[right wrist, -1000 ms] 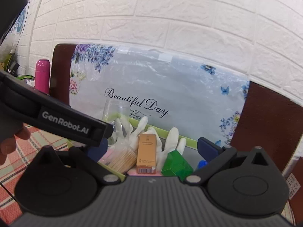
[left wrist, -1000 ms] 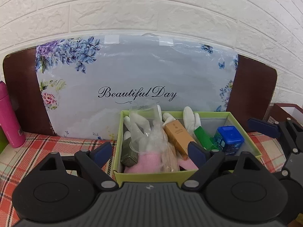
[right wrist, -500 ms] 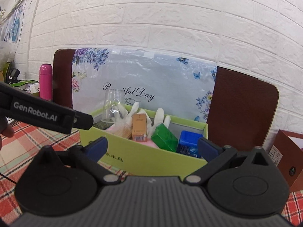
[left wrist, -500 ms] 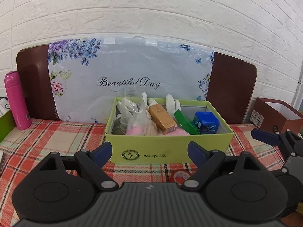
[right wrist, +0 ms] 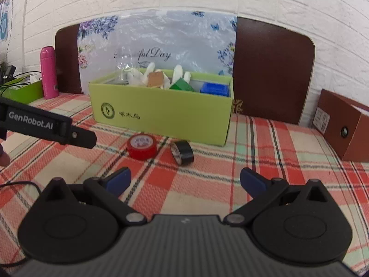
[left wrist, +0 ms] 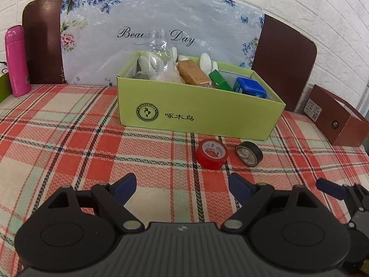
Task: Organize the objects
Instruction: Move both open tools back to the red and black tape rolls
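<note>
Two tape rolls lie on the plaid desk just before the green box — red tape roll, black tape roll. Light, stiff rings, likely best pinched across the rim. The left gripper and the right gripper hover wide, empty.

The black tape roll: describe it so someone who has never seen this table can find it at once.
Start at the lime-green box on the red plaid tablecloth. Two tape rolls lie on the cloth just in front of its long printed side. The black tape roll is the smaller one nearer the brown box, tipped up on its edge, while its neighbour, the red tape roll, is wider.
</note>
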Motion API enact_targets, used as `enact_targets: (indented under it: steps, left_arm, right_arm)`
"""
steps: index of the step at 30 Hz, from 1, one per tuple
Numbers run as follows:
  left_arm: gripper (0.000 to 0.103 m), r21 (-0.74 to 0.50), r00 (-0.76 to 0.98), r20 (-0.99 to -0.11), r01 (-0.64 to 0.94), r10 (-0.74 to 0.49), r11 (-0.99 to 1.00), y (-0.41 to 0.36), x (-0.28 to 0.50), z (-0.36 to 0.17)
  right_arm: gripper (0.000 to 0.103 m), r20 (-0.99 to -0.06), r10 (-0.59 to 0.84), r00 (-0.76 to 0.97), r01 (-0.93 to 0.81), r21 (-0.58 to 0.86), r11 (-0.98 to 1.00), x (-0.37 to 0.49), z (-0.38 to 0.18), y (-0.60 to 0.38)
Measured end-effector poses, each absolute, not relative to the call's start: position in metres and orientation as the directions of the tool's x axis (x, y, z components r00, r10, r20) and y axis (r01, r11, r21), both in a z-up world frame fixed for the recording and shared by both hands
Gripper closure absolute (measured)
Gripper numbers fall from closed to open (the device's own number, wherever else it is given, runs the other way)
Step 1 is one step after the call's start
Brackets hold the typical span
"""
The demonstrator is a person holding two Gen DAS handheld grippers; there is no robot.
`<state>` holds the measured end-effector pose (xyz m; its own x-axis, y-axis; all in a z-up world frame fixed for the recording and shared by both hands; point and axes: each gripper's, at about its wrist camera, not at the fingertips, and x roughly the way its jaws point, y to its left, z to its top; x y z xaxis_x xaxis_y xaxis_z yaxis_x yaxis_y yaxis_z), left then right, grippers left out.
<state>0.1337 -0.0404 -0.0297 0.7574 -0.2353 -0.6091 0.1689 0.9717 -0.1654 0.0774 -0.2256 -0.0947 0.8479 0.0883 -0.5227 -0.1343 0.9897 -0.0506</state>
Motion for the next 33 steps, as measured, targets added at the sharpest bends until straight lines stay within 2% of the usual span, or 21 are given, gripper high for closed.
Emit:
enact_targets:
  steps: [5,8,10,15,17,18,19,21,27,31,33]
  left_arm:
    - [0.013,-0.118,0.768,-0.588,0.230,-0.255,0.966,-0.059,0.153,-0.037]
    - [0.017,-0.078,0.771,-0.578,0.274,-0.268,0.958,-0.070,0.167,-0.040]
    - [0.021,-0.071,0.766,-0.577,0.298,-0.283,0.952,-0.076,0.179,-0.042]
    - [0.021,-0.064,0.753,-0.589,0.318,-0.293,0.946,-0.091,0.200,-0.048]
    - [0.030,-0.051,0.742,-0.605,0.324,-0.288,0.945,-0.096,0.206,-0.053]
    - [0.047,-0.057,0.727,-0.621,0.331,-0.293,0.942,-0.097,0.209,-0.055]
    - [0.053,-0.079,0.704,-0.641,0.336,-0.305,0.939,-0.095,0.213,-0.059]
    - [0.053,-0.106,0.706,-0.633,0.329,-0.319,0.938,-0.090,0.210,-0.061]
    - [0.054,-0.133,0.699,-0.640,0.307,-0.319,0.942,-0.067,0.187,-0.057]
    - [0.054,-0.153,0.694,-0.648,0.283,-0.313,0.947,-0.052,0.171,-0.058]
    - [0.054,-0.159,0.690,-0.653,0.279,-0.313,0.947,-0.048,0.165,-0.059]
  right_arm:
    - [0.000,-0.562,0.071,0.824,-0.103,-0.025,0.994,0.070,-0.109,-0.236]
    - [0.000,-0.565,0.068,0.823,-0.088,-0.009,0.996,0.068,-0.110,-0.243]
    - [0.000,-0.569,0.062,0.820,-0.074,0.001,0.997,0.068,-0.111,-0.247]
    - [0.000,-0.578,0.069,0.813,-0.064,0.030,0.998,0.069,-0.112,-0.252]
    - [0.000,-0.581,0.075,0.811,-0.070,0.030,0.997,0.070,-0.112,-0.251]
    - [0.000,-0.581,0.080,0.810,-0.076,0.032,0.997,0.070,-0.112,-0.250]
    - [0.000,-0.581,0.091,0.809,-0.085,0.038,0.996,0.071,-0.112,-0.250]
    - [0.000,-0.587,0.122,0.800,-0.107,0.061,0.992,0.075,-0.110,-0.250]
    - [0.018,-0.586,0.142,0.798,-0.146,0.040,0.988,0.105,-0.105,-0.247]
    - [0.039,-0.586,0.154,0.796,-0.166,0.033,0.986,0.135,-0.103,-0.246]
    - [0.042,-0.587,0.158,0.794,-0.177,0.027,0.984,0.149,-0.103,-0.244]
